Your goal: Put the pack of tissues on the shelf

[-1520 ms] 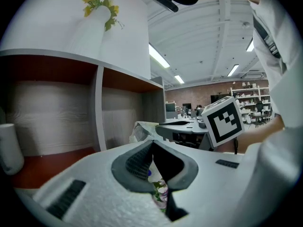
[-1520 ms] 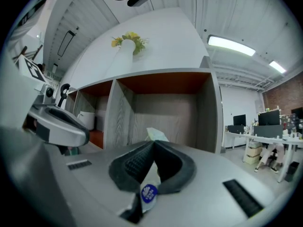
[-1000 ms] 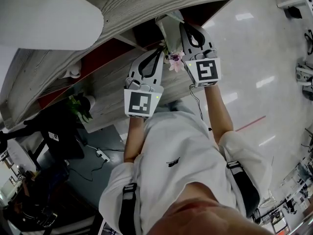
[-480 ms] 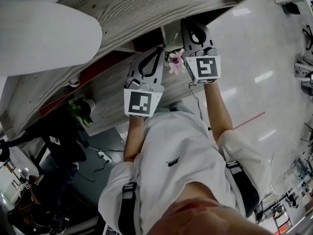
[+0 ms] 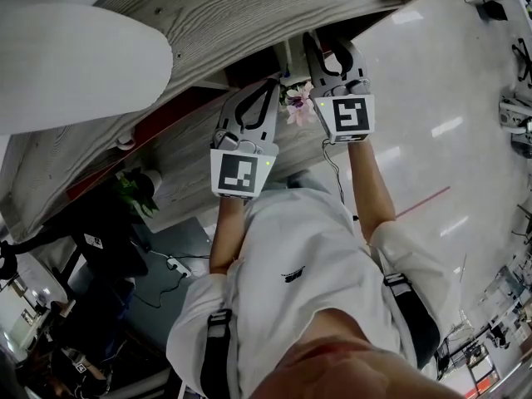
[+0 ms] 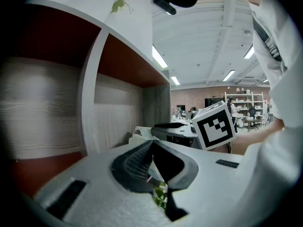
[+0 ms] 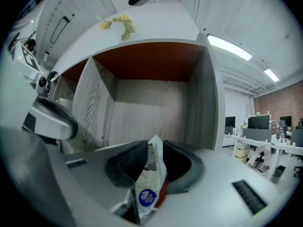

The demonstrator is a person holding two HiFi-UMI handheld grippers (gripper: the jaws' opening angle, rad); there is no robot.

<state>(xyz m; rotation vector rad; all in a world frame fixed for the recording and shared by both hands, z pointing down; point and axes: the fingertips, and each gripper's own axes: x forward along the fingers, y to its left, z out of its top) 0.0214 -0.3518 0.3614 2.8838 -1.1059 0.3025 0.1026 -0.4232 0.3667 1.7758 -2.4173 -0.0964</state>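
in the head view a pink flower [image 5: 298, 108] sits upper centre, a green plant [image 5: 135, 188] middle left and a white power strip [image 5: 174, 263] below it; yellow flowers [image 7: 120, 23] show upper left in the right gripper view.

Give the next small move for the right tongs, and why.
Probably draw the right tongs straight back: their jaws have just been opening, the pack of tissues stands loosely between them, and it seems to be inside the shelf compartment.
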